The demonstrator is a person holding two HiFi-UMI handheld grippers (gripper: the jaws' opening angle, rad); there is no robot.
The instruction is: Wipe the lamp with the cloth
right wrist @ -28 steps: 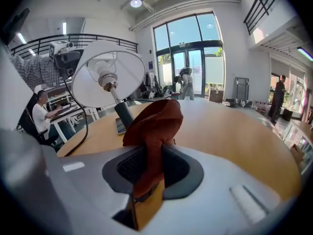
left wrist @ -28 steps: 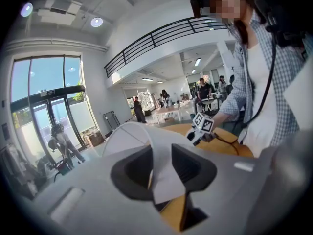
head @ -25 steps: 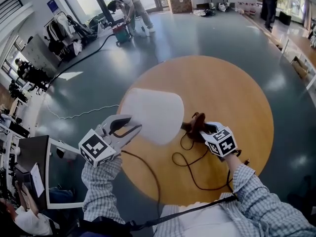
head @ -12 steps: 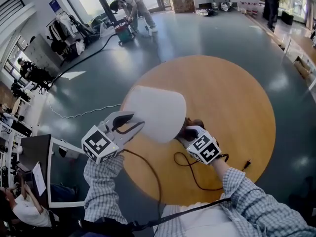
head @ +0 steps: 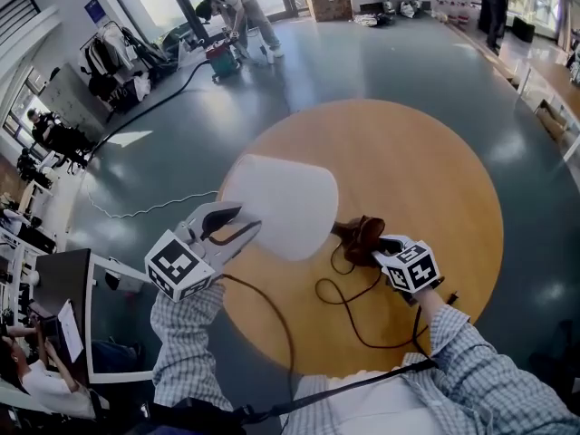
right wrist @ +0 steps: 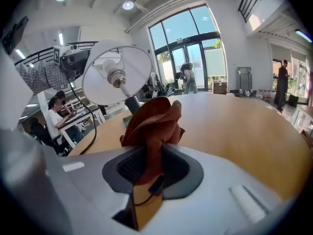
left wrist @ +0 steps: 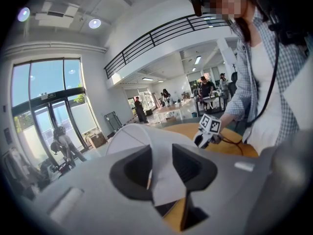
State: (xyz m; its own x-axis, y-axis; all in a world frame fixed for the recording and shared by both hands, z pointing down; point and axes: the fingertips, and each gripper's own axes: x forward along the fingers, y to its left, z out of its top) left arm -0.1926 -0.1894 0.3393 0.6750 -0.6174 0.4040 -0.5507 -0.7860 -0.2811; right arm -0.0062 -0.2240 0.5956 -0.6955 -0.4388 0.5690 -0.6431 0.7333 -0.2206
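Note:
A lamp with a white shade (head: 276, 205) stands tilted on the round wooden table (head: 426, 170). My left gripper (head: 237, 227) is shut on the shade's rim (left wrist: 164, 180), which runs between its jaws. My right gripper (head: 379, 243) is shut on a bunched brown cloth (head: 361, 236), just right of the shade, beside the lamp's dark stem (right wrist: 132, 104). In the right gripper view the cloth (right wrist: 154, 124) rises from the jaws, apart from the shade's underside (right wrist: 117, 72) and its bulb socket. The lamp's foot is hidden.
The lamp's black cord (head: 349, 302) loops over the table towards me, below the right gripper. The table's near edge lies close under both hands. Beyond it are blue-grey floor, a desk (head: 63, 288) at the left, and people far off (head: 237, 7).
The right gripper with the cloth swung left to the shade's lower edge, then came back right and a little down. The left gripper kept still on the rim.

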